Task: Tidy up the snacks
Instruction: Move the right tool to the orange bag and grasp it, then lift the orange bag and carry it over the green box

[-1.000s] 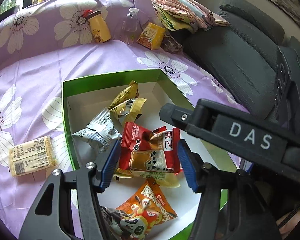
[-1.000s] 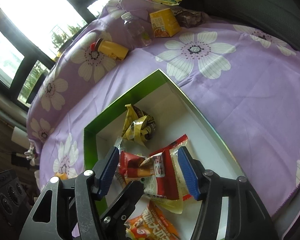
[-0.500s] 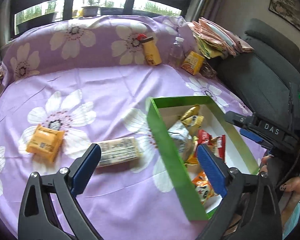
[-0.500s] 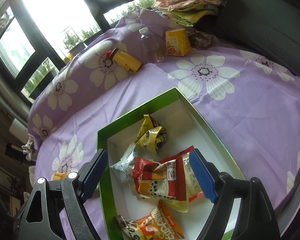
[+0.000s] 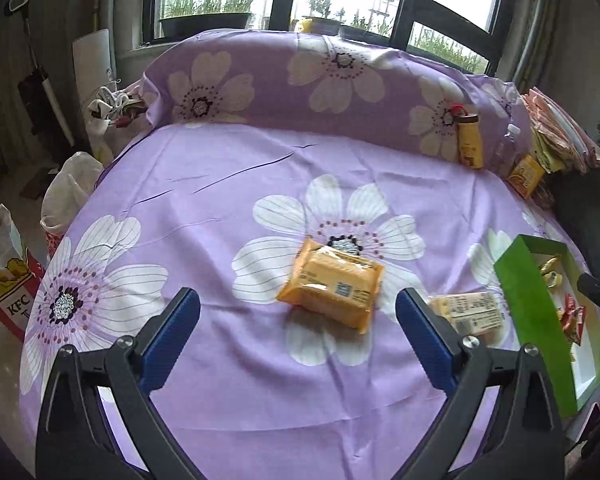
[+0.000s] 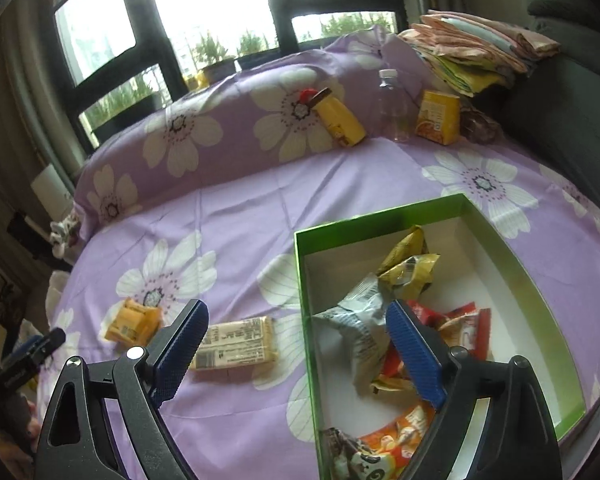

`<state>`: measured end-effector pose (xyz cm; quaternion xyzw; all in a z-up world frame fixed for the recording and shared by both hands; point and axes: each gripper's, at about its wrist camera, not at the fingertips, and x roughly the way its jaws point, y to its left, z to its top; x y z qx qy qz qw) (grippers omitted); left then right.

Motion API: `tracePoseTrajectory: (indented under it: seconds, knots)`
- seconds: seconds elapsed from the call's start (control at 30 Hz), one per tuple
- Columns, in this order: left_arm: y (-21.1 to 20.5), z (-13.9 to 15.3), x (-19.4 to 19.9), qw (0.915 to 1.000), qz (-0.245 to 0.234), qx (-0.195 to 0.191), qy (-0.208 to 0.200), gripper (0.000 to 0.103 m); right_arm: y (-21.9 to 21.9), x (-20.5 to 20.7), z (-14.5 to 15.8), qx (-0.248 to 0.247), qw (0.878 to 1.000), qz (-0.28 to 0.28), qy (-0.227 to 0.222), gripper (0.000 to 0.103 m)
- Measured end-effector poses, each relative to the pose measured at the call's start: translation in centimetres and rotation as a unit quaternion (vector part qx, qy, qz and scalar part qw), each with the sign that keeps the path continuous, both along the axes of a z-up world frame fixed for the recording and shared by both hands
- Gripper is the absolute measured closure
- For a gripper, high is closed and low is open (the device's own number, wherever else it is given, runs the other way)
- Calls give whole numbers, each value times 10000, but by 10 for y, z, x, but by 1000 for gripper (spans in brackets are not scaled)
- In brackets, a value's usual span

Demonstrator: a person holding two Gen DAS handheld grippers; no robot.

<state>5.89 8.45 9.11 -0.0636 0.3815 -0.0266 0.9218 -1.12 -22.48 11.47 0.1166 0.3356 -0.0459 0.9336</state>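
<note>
My left gripper is open over the purple flowered cloth, and an orange snack packet lies just beyond its fingertips, untouched. To the right of that lie a pale yellow packet and the green box. My right gripper hovers over the left wall of the green box; its jaws are opening with nothing held between them. In the box lie a grey-white packet, yellow packets, red packets and an orange cartoon packet. The pale packet and the orange packet lie left of the box.
Against the cloth-covered back stand a yellow bottle, a clear bottle and a yellow carton. Folded cloths are stacked on a dark sofa. A KFC bag stands off the cloth's left edge.
Both grippers opened and drew back from the box, leaving the red packets inside. The left gripper swung left to face the orange packet; the right one pulled back and left.
</note>
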Motion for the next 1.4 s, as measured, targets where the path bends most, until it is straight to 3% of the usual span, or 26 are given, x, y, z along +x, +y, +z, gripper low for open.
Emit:
tracePoseTrajectory:
  seconds: [0.07,0.2,0.33,0.43,0.57,0.8,1.07,1.27,1.33,1.4]
  knots:
    - [18,-7,9,9994,275,-102,166,4,12,7,-9,-127,9997,18,186,13]
    - [53,-5,16,9950,420,-896,89,4,35,15,-16,-29,9991,342,258,13]
    - [71,0,13,9921,846,-919,-119,4,61,22,-16,69,9976,594,356,13]
    - [82,-4,18,9870,840,-1367,-117,4,79,36,-16,611,9912,1015,585,13]
    - [75,-10,31,9805,471,-1909,-9,4,109,62,-21,1592,9679,1669,1003,13]
    - [44,-29,55,9831,-60,-1793,362,4,150,116,-56,2140,9465,1695,1722,13]
    - [29,-62,77,9797,-289,-1803,821,9,166,156,-79,1865,9541,1408,1872,13]
    - [12,-72,83,9778,-537,-1808,911,23,177,177,-97,1662,9510,1543,2099,17]
    - [5,-72,81,9817,-577,-1607,846,31,179,177,-98,1541,9546,1558,2016,18]
    - [0,-73,82,9790,-775,-1682,854,41,183,178,-97,1407,9558,1658,1981,21]
